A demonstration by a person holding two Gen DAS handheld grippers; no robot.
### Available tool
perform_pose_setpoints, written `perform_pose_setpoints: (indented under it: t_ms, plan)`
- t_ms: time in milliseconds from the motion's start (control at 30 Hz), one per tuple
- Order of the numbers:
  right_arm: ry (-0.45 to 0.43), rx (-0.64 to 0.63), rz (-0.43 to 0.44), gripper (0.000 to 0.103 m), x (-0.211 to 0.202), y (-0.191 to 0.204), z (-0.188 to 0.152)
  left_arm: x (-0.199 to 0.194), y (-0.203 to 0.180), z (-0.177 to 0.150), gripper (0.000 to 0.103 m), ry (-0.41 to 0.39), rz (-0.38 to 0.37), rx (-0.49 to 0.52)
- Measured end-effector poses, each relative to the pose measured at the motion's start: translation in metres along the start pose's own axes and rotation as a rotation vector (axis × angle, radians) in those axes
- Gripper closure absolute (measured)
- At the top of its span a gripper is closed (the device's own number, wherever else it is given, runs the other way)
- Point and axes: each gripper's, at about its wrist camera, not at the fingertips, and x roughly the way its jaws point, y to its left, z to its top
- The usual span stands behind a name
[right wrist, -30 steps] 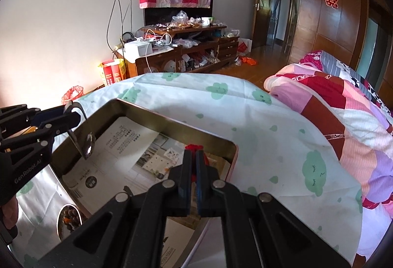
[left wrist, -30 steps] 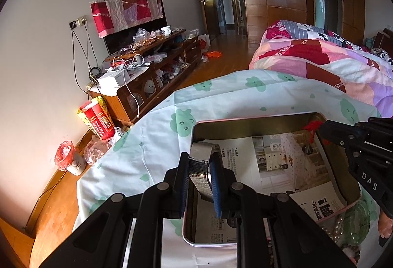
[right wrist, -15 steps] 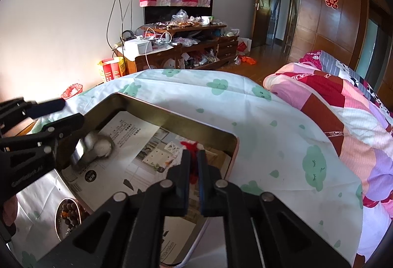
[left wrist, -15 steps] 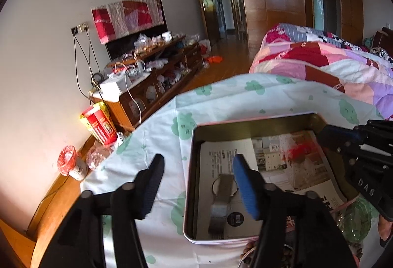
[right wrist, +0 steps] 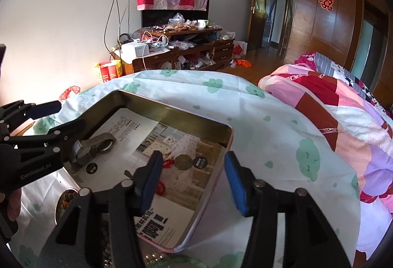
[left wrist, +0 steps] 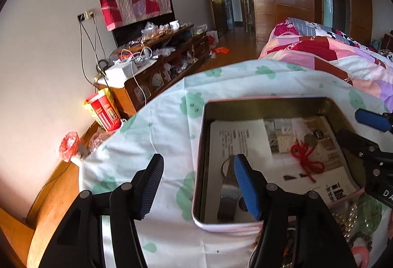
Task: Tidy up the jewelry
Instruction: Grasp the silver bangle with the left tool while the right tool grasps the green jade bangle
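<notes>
Drop-off step. Left gripper [left wrist: 197, 185] apart, empty; the watch [right wrist: 94, 147] lies on the paper lining the tin [right wrist: 172, 118], left side. Right gripper [right wrist: 192, 178] jaws have just been opening, nothing between them — the red-cord coin charm [right wrist: 181, 161] lies loose in the tin. Next, likely: reach for the beads [left wrist: 351, 218] heaped beside the tin's near edge — lift clear of the rim first.

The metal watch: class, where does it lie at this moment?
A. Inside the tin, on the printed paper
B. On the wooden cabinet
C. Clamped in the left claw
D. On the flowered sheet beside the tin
A: the metal watch lies on the printed paper inside the tin, free of the open left claw.
</notes>
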Motion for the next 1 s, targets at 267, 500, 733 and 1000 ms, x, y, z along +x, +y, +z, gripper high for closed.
perform_pose_setpoints:
  t_ms: [267,500,733,1000]
  plan:
    - [0.018,-0.038,-0.061,0.039,0.002,0.005,-0.012,0.001,0.002,-0.014,0.043,0.025,-0.023,-0.050]
    - [0.055,-0.036,-0.121,0.036,0.009,-0.001,-0.020,-0.004,0.004,-0.020,0.042,0.037,-0.058,-0.110]
    - [0.083,-0.003,-0.149,0.028,0.011,-0.015,-0.022,-0.010,0.001,-0.023,0.042,0.042,-0.065,-0.133]
    - [0.065,-0.003,-0.148,0.024,0.008,-0.022,-0.023,-0.023,0.000,-0.029,0.042,0.039,-0.094,-0.161]
